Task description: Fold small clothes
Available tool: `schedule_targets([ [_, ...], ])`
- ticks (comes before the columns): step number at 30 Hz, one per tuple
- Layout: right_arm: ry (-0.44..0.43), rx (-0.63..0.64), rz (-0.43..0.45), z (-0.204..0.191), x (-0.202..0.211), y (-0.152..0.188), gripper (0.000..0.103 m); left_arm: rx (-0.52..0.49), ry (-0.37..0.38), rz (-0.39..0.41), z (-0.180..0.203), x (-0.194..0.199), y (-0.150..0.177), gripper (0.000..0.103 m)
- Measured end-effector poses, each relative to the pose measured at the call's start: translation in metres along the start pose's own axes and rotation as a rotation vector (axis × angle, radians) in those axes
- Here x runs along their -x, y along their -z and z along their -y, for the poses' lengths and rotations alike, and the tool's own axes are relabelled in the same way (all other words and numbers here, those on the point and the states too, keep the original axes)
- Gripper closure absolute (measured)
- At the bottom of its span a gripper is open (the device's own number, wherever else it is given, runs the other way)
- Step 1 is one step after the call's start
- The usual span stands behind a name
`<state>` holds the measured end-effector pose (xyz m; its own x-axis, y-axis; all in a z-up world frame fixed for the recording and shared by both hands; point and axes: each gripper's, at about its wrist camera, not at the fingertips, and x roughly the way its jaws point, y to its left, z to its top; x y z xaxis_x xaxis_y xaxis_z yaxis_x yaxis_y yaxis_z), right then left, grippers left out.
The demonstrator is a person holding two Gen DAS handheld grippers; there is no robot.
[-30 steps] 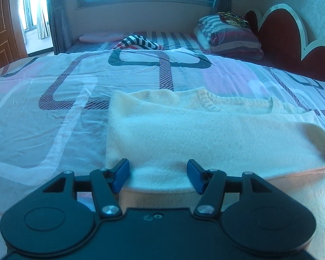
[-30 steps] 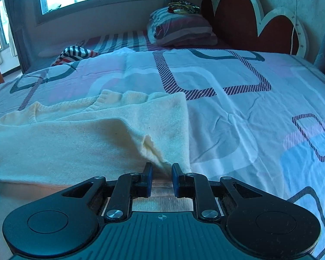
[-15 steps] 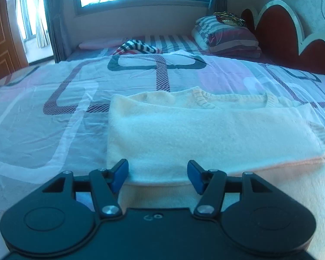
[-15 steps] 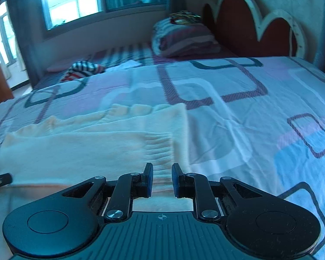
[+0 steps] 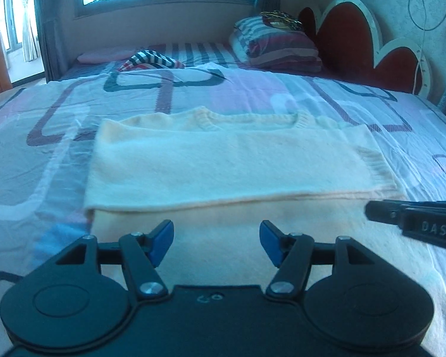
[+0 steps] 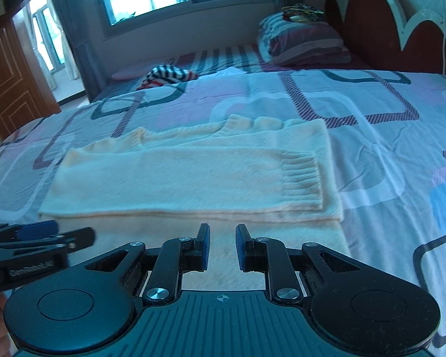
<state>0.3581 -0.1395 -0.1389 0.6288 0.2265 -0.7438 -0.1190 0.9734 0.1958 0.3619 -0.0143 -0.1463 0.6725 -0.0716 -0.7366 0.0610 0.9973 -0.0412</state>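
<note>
A cream knit sweater point(image 5: 229, 163) lies flat on the bed, a sleeve folded across its body with the ribbed cuff point(image 6: 303, 175) at the right. It also shows in the right wrist view point(image 6: 178, 178). My left gripper point(image 5: 216, 239) is open and empty, hovering above the sweater's near part. My right gripper point(image 6: 221, 247) is open a little and empty, above the near right part of the sweater. Each gripper shows at the edge of the other's view: the right gripper point(image 5: 413, 220) and the left gripper point(image 6: 38, 244).
The patterned bedsheet point(image 5: 44, 148) spreads around the sweater. A striped garment point(image 5: 151, 59) and folded striped bedding point(image 5: 276, 47) lie at the far end. A red headboard point(image 5: 371, 38) stands at the right, a wooden door point(image 6: 6, 83) at the left.
Both grippers have pulled back and risen from the sweater. My right gripper has let go of the sleeve cuff, which now lies flat on the body. The left stayed open.
</note>
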Motion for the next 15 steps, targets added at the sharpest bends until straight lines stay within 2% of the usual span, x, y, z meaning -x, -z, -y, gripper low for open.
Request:
schedule_targets([
  [6,-0.02,0.036,-0.061,-0.01,-0.004,0.021,0.085,-0.01,-0.026,-0.045,0.005,-0.004,0.02,0.038],
  [12,0.033,0.052,-0.08,0.01,0.006,0.038,0.085,-0.001,-0.065,-0.05,-0.01,0.003,0.035,0.03],
  [15,0.083,0.049,-0.077,0.027,0.013,0.045,0.085,0.011,-0.084,-0.051,-0.012,0.006,0.039,0.03],
])
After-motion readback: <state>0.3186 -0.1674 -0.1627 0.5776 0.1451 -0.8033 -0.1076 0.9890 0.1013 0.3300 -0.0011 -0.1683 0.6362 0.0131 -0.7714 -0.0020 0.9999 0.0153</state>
